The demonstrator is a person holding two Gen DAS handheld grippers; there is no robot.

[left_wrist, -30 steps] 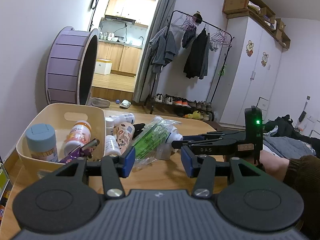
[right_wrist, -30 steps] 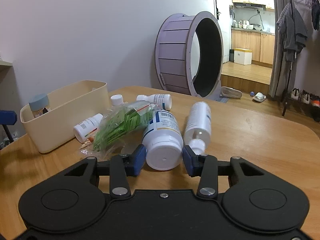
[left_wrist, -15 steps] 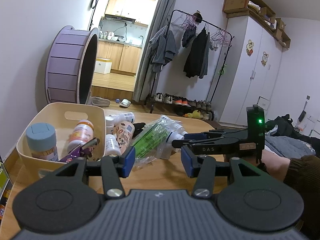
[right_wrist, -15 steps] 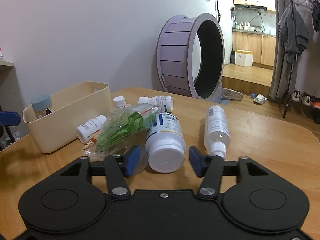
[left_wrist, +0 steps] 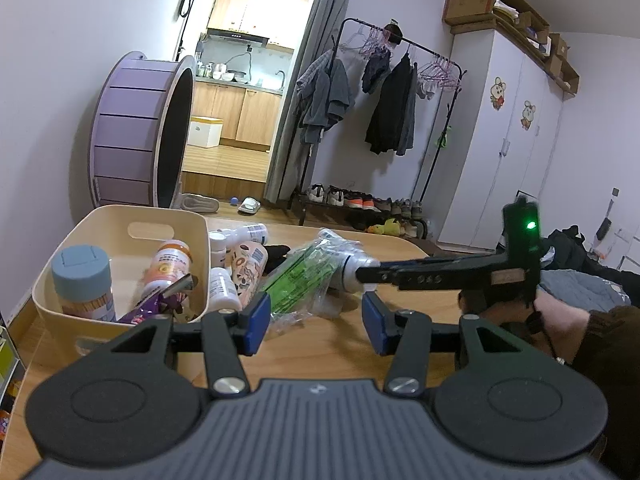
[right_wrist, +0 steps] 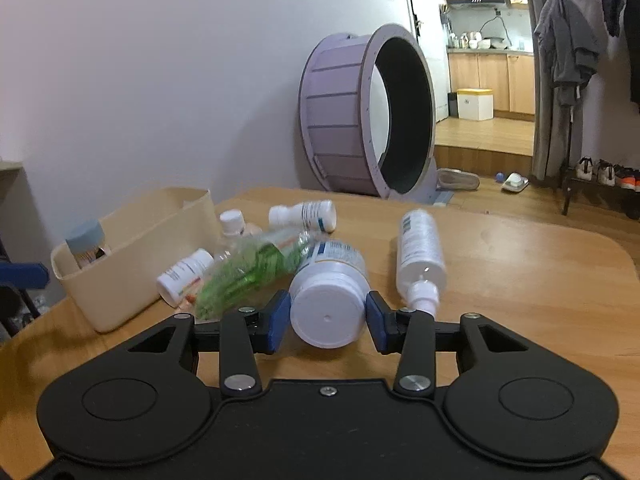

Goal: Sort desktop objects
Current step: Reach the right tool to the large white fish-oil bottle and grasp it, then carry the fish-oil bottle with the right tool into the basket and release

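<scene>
Right gripper point(right_wrist: 326, 322) clamped on lying white plastic wide-cap bottle point(right_wrist: 329, 289); lift level, w/o snagging green-packet clear bag point(right_wrist: 250, 274). Left gripper point(left_wrist: 316, 324) gaping, empty.

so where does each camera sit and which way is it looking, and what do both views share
Left wrist: sits on the left gripper, looks across the wooden table toward the clothes rack; its blue-padded fingers, the right gripper and a hand show.
Right wrist: sits on the right gripper, looks toward the wall and purple wheel; its fingers flank a large white round-capped bottle.
Shared: the cream plastic bin, the green packet bag, that wheel.
</scene>
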